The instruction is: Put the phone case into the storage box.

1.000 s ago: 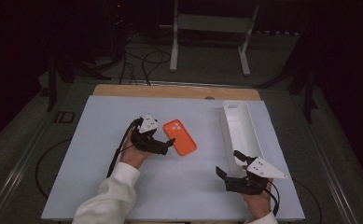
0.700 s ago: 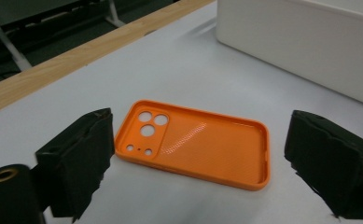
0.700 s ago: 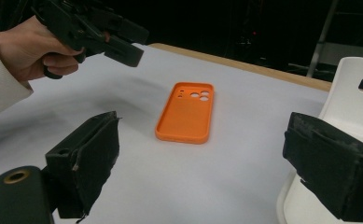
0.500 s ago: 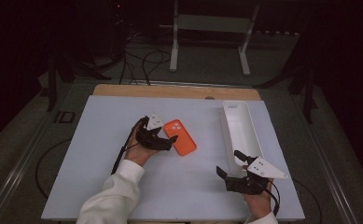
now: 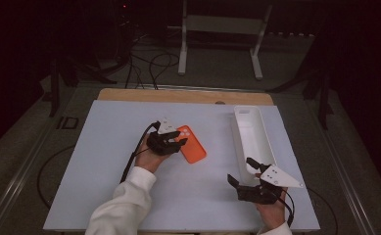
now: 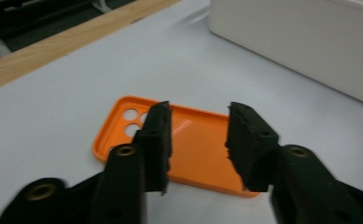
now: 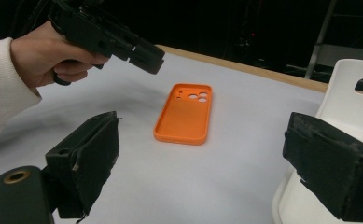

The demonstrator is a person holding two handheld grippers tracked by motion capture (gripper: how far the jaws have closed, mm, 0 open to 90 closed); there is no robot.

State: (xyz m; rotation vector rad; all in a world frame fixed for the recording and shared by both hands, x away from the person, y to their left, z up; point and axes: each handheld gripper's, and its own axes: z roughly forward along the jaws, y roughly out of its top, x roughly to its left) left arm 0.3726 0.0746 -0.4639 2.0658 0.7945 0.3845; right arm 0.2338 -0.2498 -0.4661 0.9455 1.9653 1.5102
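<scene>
- Near the middle of the desk [image 5: 105,147], the orange phone case [image 5: 194,147] lies flat with its hollow side up, camera holes toward the far edge, well apart from the long white tray [image 5: 254,142] on its right.
- I have the left gripper [image 5: 171,143] hanging over the case's left long edge. Its jaws have just been closing, and in the left gripper view they stand partly apart above the case [image 6: 202,149], pads not pressing on it, so it grips nothing.
- The right gripper [image 5: 249,183] sits at the near right of the desk by the tray's near end, jaws wide open and empty; from its own view the case [image 7: 184,114] is well ahead between them.
- Risk one, as I judge it: the case is thin and lies flush on the desk, so if I close from above without getting a pad under the rim, the jaws may skate over the lip and push the case away.
- Risk two: pinching only one side wall could flex the soft shell, and it may twist or drop on the lift.
- Risk three: a case carried crooked could catch on the tray's wall.
</scene>
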